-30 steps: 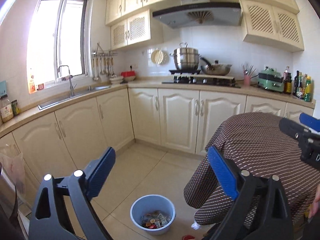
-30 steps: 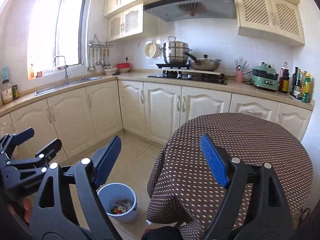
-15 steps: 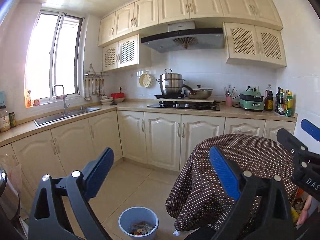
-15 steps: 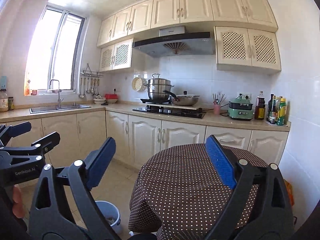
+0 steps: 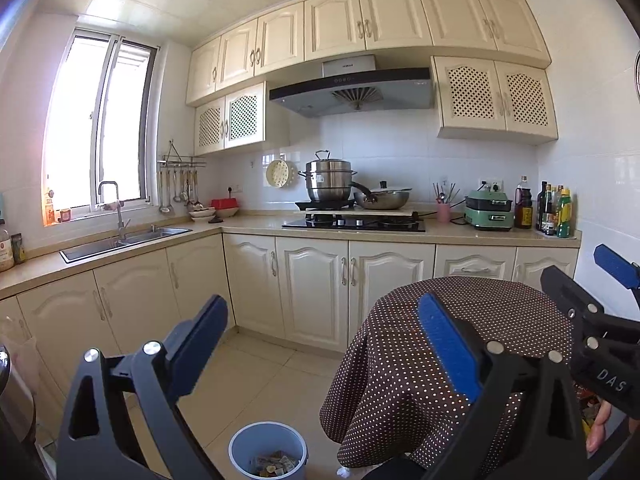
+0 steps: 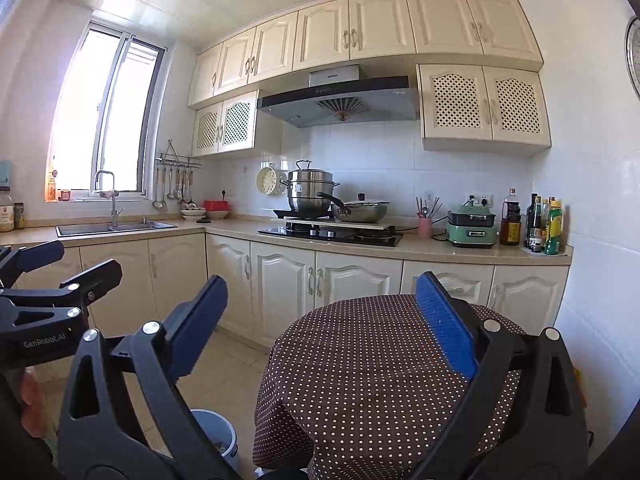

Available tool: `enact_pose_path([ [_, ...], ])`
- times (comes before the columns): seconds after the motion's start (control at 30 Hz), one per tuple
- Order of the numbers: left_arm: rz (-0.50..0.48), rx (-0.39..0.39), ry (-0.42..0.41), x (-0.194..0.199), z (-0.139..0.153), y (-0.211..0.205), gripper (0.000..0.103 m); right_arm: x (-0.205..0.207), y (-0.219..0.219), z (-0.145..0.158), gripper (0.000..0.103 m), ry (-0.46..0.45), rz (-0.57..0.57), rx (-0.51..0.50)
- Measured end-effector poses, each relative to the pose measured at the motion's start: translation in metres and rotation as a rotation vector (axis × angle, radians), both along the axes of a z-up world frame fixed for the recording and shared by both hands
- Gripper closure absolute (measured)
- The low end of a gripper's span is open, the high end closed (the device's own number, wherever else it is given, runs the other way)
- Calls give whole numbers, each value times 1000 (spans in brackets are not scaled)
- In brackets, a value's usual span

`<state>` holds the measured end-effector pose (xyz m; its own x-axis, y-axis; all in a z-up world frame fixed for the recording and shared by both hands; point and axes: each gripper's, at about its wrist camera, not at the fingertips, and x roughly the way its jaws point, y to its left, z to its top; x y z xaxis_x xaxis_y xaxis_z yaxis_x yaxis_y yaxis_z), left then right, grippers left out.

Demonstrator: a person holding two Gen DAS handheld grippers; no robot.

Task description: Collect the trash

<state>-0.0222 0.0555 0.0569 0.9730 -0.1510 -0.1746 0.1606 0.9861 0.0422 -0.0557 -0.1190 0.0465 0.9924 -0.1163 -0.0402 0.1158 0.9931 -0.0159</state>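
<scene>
A light blue trash bin (image 5: 267, 455) with wrappers and scraps inside stands on the tiled floor left of the round table; only its rim shows in the right wrist view (image 6: 216, 436). My left gripper (image 5: 320, 340) is open and empty, held high above the bin. My right gripper (image 6: 320, 320) is open and empty, above the table's near edge. Each gripper shows at the edge of the other's view: the right one in the left wrist view (image 5: 592, 320) and the left one in the right wrist view (image 6: 52, 292).
A round table with a brown dotted cloth (image 5: 460, 344) (image 6: 368, 368) stands on the right. Cream cabinets (image 5: 312, 288) run along the back and left, with a sink (image 5: 120, 240), a stove with pots (image 5: 352, 220) and bottles (image 5: 554, 212).
Both grippers have risen and tilted up, so the bin has slid to the bottom of the views and more of the upper cabinets and ceiling shows. Both stay open.
</scene>
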Motion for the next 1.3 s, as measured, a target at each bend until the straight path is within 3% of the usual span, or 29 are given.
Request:
enact_pose_path([
  [1.3, -7, 3, 25, 14, -8, 11, 8, 9, 13, -3, 9, 19, 6, -3],
])
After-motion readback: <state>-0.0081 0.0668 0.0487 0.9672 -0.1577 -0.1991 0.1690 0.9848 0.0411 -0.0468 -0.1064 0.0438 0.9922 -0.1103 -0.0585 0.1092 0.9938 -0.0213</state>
